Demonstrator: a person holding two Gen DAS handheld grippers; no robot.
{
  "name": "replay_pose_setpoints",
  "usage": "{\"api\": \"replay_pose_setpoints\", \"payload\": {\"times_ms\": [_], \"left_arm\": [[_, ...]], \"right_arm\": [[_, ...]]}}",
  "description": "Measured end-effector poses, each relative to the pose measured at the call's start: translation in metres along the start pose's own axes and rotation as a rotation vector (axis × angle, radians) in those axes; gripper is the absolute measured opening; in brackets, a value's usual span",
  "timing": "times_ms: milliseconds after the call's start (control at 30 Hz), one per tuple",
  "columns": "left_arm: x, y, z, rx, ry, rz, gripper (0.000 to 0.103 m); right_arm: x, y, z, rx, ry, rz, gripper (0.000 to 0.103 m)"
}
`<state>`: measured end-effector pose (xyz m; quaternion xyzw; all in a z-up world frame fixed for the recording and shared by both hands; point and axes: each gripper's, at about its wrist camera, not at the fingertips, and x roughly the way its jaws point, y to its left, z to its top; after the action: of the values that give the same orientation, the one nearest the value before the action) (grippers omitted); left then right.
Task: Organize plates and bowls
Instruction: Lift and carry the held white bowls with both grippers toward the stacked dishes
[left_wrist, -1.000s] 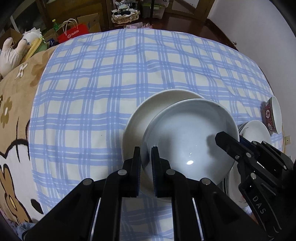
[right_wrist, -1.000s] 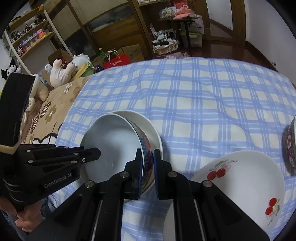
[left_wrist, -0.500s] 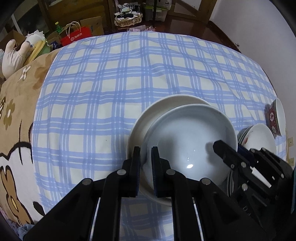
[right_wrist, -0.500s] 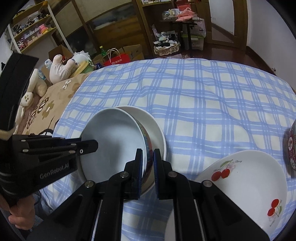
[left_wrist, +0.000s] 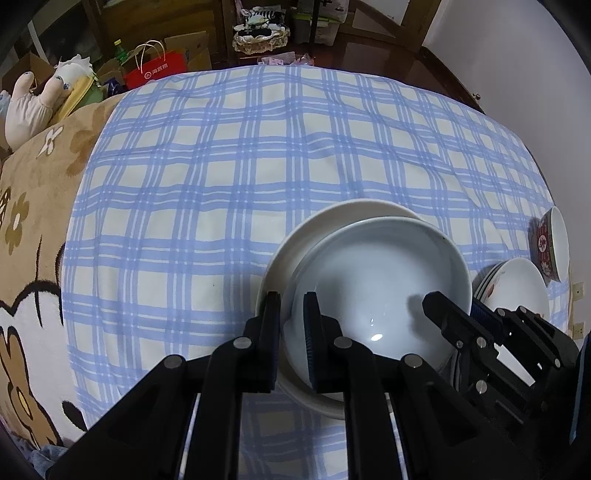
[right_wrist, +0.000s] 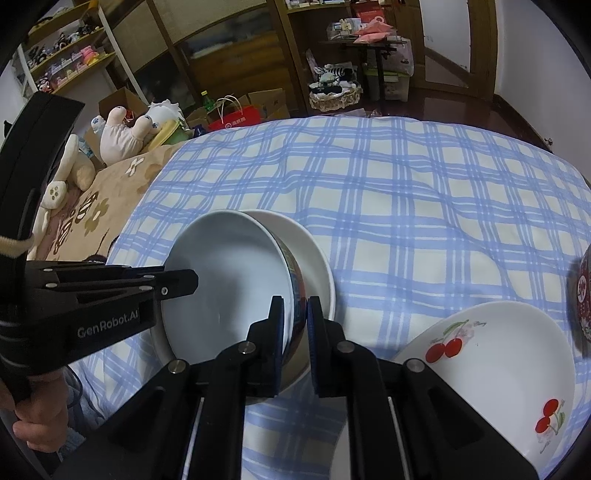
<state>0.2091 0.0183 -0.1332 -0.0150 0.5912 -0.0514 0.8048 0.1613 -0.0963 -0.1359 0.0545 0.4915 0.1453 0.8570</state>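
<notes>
Both grippers clamp 1 pale blue bowl (left_wrist: 376, 288) by opposite rims: left gripper (left_wrist: 291, 325) on the near-left rim, right gripper (right_wrist: 295, 325) on the patterned wall. It sits tilted inside the white plate (left_wrist: 325, 221) on the checked cloth (left_wrist: 221, 166). Glazed, rigid, slippery, chippable; I'd keep both rim grips firm

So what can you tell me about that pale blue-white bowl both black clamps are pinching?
The pale blue-white ceramic bowl is round, deep and glossy, empty, with a blue and red pattern band outside. It sits tilted inside a wider white bowl on the blue checked cloth. The left gripper pinches its near rim and the right gripper pinches the opposite rim.
</notes>
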Motion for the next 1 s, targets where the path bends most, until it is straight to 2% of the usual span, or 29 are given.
{"api": "replay_pose_setpoints", "payload": {"times_ms": [200, 400, 1000], "left_arm": [[0.0002, 0.0, 0.0008, 0.003, -0.002, 0.007, 0.013], [-0.0008, -0.0053, 0.001, 0.058, -0.001, 0.031, 0.013], [-0.0069, -0.0017, 0.0019, 0.054, -0.03, 0.007, 0.013]], "right_arm": [[0.0002, -0.0002, 0.0, 0.001, 0.0, 0.0, 0.013], [-0.0003, -0.0001, -0.0004, 0.001, 0.001, -0.002, 0.013], [0.0001, -0.0007, -0.0008, -0.011, 0.016, -0.002, 0.013]]}}
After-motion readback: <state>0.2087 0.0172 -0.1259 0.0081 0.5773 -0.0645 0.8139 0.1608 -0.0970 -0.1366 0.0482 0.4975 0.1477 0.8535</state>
